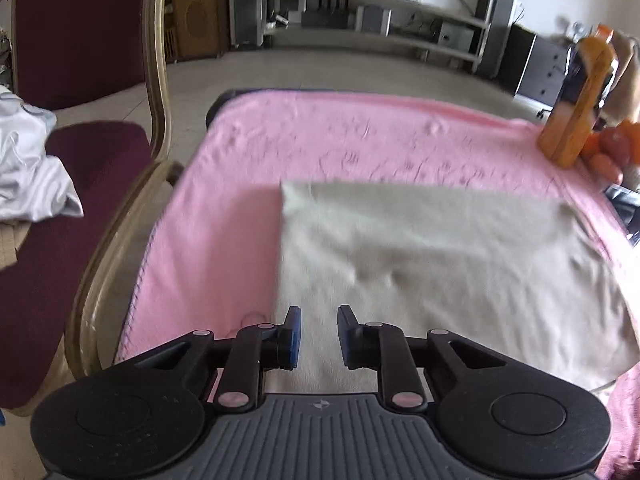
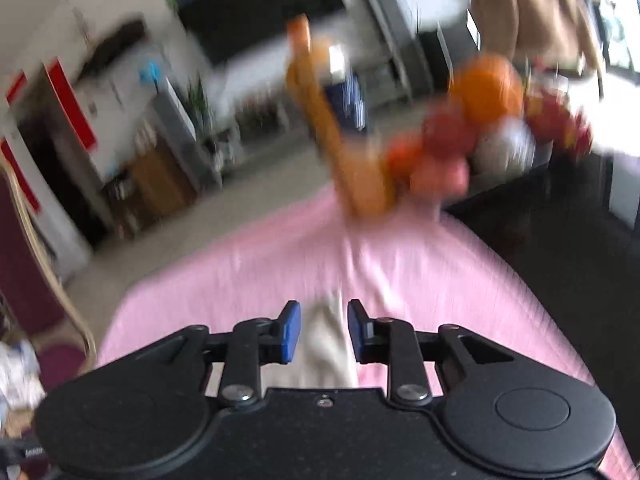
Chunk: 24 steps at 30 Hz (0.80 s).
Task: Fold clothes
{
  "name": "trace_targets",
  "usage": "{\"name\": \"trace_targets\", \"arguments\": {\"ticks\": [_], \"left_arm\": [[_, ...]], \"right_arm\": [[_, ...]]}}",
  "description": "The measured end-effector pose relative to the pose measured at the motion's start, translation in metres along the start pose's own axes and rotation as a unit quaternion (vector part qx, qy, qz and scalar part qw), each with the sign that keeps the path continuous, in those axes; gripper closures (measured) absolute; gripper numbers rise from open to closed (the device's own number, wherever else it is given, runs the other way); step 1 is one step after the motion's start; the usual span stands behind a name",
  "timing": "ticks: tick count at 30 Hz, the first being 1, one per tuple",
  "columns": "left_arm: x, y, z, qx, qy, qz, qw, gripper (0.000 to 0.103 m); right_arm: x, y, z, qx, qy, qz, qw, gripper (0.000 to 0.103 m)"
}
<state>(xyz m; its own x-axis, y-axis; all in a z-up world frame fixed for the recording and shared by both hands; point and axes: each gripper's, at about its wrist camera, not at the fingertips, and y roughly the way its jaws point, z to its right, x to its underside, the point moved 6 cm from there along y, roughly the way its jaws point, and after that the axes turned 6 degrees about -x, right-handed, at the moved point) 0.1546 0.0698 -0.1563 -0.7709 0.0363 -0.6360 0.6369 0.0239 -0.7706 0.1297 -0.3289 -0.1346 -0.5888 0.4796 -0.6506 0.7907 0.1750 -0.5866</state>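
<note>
A beige cloth (image 1: 432, 256) lies flat in a folded rectangle on the pink blanket (image 1: 320, 140) that covers the table. My left gripper (image 1: 319, 332) is open and empty, just above the cloth's near left edge. In the right wrist view, which is blurred, my right gripper (image 2: 323, 330) is open, with a strip of the beige cloth (image 2: 326, 344) showing between its blue pads; I cannot tell whether it touches the cloth. The pink blanket (image 2: 400, 272) spreads ahead of it.
An orange bottle (image 1: 576, 96) and a pile of fruit (image 1: 612, 148) stand at the table's far right corner; they also show in the right wrist view, bottle (image 2: 340, 140) and fruit (image 2: 476, 120). A maroon chair (image 1: 80, 160) with white clothes (image 1: 28, 168) stands left.
</note>
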Motion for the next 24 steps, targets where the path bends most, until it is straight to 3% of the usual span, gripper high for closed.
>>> {"name": "trace_targets", "arguments": {"ticks": [3,5,7,9,12,16,18,21,24], "left_arm": [[-0.002,0.001,-0.003,0.002,-0.011,0.009,0.9999,0.084],[-0.005,0.003,-0.005,0.009,-0.025,0.015,0.9995,0.085],[-0.008,0.010,-0.005,0.010,-0.032,0.013,0.9994,0.086],[-0.009,0.020,-0.003,0.013,-0.034,0.002,0.9993,0.087],[-0.007,0.037,0.000,0.010,-0.028,-0.017,0.9994,0.086],[-0.005,0.047,-0.004,0.001,-0.034,-0.037,0.9987,0.083],[-0.004,0.048,-0.008,0.005,-0.046,-0.042,0.9981,0.078],[-0.002,0.046,-0.012,0.008,-0.056,-0.044,0.9974,0.079],[0.000,0.038,-0.011,0.008,-0.051,-0.036,0.9980,0.083]], "right_arm": [[0.014,0.032,0.011,0.011,0.044,-0.055,0.997,0.078],[0.011,0.035,0.016,0.006,0.078,-0.041,0.996,0.079],[0.007,0.039,0.022,-0.032,0.134,-0.023,0.990,0.080],[0.006,0.052,0.029,-0.097,0.200,-0.017,0.975,0.080],[0.016,0.083,0.030,-0.196,0.287,-0.063,0.935,0.079],[0.030,0.112,0.024,-0.139,0.238,-0.113,0.955,0.080],[0.033,0.115,0.030,-0.106,0.237,-0.109,0.960,0.102],[0.024,0.101,0.058,-0.047,0.260,-0.052,0.963,0.103],[0.020,0.074,0.080,0.034,0.272,-0.002,0.962,0.097]]}}
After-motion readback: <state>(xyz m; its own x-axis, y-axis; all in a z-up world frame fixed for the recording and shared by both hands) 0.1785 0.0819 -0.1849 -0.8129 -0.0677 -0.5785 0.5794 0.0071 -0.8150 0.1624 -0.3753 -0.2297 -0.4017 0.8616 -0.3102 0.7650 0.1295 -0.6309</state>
